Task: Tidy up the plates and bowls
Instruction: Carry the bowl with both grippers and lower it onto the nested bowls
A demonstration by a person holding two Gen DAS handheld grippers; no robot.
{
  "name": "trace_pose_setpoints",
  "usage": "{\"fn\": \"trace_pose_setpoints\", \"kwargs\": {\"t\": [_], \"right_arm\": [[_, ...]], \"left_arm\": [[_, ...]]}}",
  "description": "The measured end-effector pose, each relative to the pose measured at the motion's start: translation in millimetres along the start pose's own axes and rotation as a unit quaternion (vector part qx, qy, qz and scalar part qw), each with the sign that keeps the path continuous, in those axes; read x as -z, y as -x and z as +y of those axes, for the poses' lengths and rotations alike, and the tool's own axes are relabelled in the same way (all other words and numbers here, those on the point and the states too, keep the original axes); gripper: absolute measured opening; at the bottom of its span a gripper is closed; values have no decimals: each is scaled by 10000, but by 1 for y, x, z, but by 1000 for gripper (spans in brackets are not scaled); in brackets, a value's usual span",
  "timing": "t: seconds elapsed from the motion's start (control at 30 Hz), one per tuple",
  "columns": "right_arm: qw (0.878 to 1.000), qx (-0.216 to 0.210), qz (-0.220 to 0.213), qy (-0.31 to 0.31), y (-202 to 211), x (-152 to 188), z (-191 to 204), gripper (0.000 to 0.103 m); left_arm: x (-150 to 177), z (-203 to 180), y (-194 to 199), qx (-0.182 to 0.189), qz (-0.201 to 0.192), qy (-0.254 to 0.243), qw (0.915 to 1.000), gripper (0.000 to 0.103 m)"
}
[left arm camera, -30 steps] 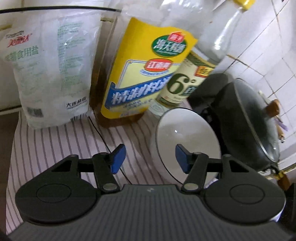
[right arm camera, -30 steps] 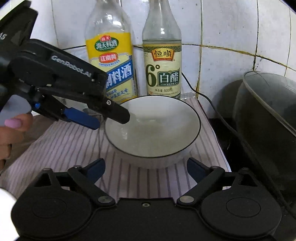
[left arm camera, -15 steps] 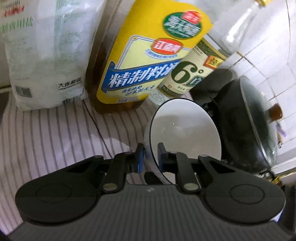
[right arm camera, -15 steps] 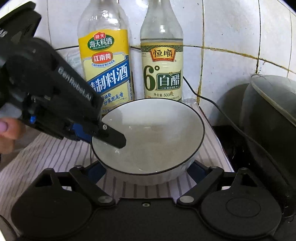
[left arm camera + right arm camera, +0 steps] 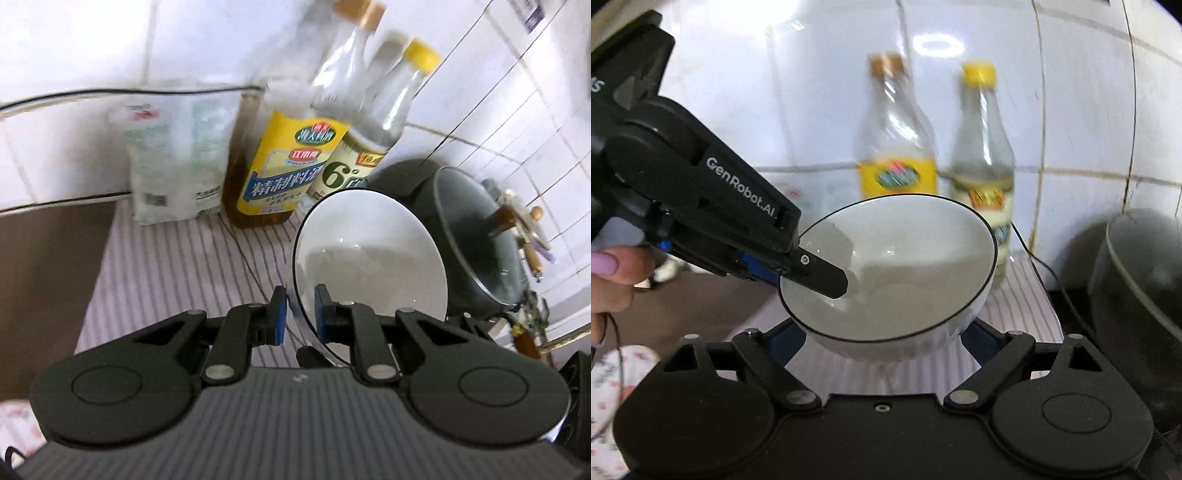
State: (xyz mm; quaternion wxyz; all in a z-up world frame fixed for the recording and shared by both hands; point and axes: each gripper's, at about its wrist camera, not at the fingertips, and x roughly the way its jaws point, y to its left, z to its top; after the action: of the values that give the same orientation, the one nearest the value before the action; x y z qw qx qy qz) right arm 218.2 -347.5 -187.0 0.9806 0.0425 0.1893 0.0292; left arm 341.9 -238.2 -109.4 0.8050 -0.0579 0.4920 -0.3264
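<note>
Firmly gripper-clamped [image 5: 300, 318] white bowl [image 5: 373, 258]

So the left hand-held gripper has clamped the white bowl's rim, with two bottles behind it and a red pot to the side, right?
Not quite: the pot is dark grey, not red, as the left wrist view shows. The left hand-held gripper does clamp the white bowl by its rim, with two bottles behind.

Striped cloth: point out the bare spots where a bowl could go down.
The striped cloth is bare in front of the salt bag, out to its left edge. Crowded at the back by the bottles and right by the black pot.
</note>
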Motion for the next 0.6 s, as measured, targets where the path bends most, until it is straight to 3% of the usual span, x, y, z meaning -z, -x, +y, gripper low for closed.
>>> {"fn": "trace_pose_setpoints", "kwargs": {"t": [0.27,0.6], "right_arm": [[9988,-299,-330,193,66,0,42,93],[9984,-524,-57,195,101,37,55,93]], "left_arm": [[38,-9,78,-358,-283,-191,9988,14],[97,-11,108,-603,15,-111,9981,14]]}}
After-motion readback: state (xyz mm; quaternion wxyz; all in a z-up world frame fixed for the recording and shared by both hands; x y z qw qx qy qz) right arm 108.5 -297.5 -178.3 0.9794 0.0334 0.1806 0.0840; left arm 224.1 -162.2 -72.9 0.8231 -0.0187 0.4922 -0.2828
